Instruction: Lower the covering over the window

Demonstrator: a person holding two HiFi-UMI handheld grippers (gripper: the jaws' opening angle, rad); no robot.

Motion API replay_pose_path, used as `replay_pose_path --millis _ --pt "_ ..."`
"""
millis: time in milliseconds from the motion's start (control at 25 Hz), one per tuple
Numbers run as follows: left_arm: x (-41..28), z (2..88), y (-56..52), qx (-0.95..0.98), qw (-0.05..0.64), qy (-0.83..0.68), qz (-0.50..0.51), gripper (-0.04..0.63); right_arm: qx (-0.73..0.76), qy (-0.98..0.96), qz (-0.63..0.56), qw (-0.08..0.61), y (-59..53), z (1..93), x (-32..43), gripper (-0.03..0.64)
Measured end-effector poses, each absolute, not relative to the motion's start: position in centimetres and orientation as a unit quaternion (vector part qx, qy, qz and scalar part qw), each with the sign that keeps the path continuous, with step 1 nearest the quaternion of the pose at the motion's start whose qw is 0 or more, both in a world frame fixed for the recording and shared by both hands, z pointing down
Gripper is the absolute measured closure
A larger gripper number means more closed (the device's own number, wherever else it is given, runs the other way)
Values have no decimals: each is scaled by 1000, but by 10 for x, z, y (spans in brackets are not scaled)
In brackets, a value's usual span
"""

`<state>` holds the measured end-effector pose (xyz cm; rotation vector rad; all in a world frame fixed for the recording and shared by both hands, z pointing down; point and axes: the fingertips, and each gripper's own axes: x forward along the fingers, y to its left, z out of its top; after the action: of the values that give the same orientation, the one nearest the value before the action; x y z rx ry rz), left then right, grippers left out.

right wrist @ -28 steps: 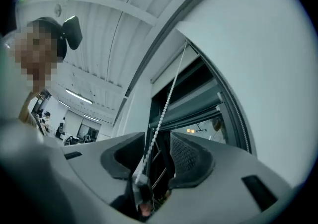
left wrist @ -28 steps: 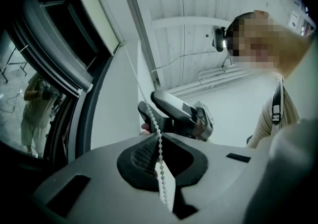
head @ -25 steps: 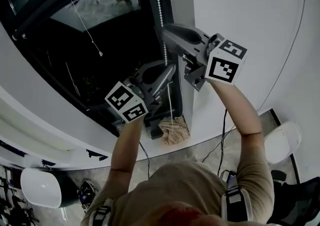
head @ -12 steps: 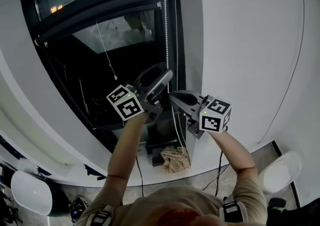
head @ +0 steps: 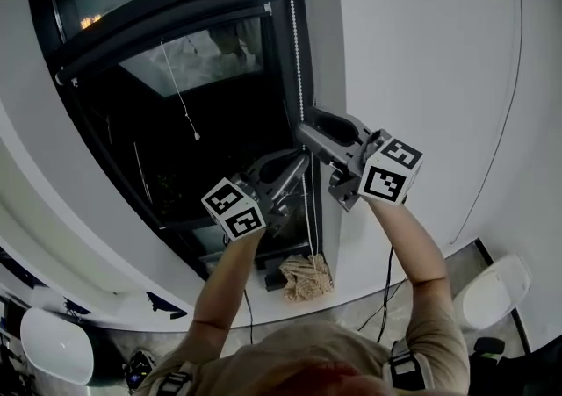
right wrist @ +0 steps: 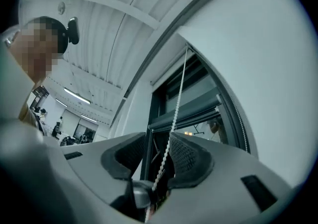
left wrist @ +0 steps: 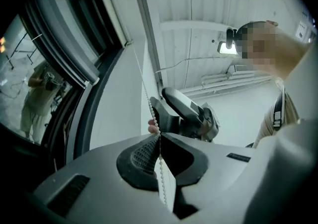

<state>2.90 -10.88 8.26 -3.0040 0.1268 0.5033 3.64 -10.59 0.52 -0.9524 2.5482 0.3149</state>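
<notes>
Beside the black window frame [head: 277,69], the left gripper's [left wrist: 160,140] ribbed fingers pinch the white beaded cord [left wrist: 149,108]. The right gripper's [right wrist: 157,136] dimpled fingers are opening, with the cord running loose between them.

White bead chain [head: 296,52] against a black window frame [head: 167,12] and a plain white wall [head: 421,52]. The grey left hand-held gripper [head: 297,162] shows black dimpled pads [left wrist: 141,153] and a cube [head: 233,208] patterned in black-and-white squares. The person's shirt [head: 299,350] is tan, and a crumpled cloth [head: 307,276] is woven beige.
</notes>
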Motion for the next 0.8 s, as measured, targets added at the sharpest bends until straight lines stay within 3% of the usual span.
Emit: replay_pose_path --millis 80,200,360,440,560,600,680,800 --pt "27 98 -98 -982 20 38 183 574 -341 916 114 180 -103 10 27 470" --pt "24 112 -80 -978 -4 35 204 574 -361 907 121 178 -93 20 31 586" --pt "23 124 -80 -980 -8 46 193 574 -369 904 126 172 -93 26 32 578" --pt "27 131 -78 -983 -6 48 178 574 -382 897 133 177 -94 25 35 491" --pt "43 149 -66 -987 3 51 152 574 -382 899 125 173 -96 24 39 476" --pt "48 154 -63 -987 5 53 149 574 -380 902 117 172 -97 25 41 490" --pt "54 163 -62 -987 5 61 147 574 -379 905 98 170 -100 28 48 585" --pt "61 186 -68 -989 -7 90 118 574 -364 916 45 161 -108 51 54 598"
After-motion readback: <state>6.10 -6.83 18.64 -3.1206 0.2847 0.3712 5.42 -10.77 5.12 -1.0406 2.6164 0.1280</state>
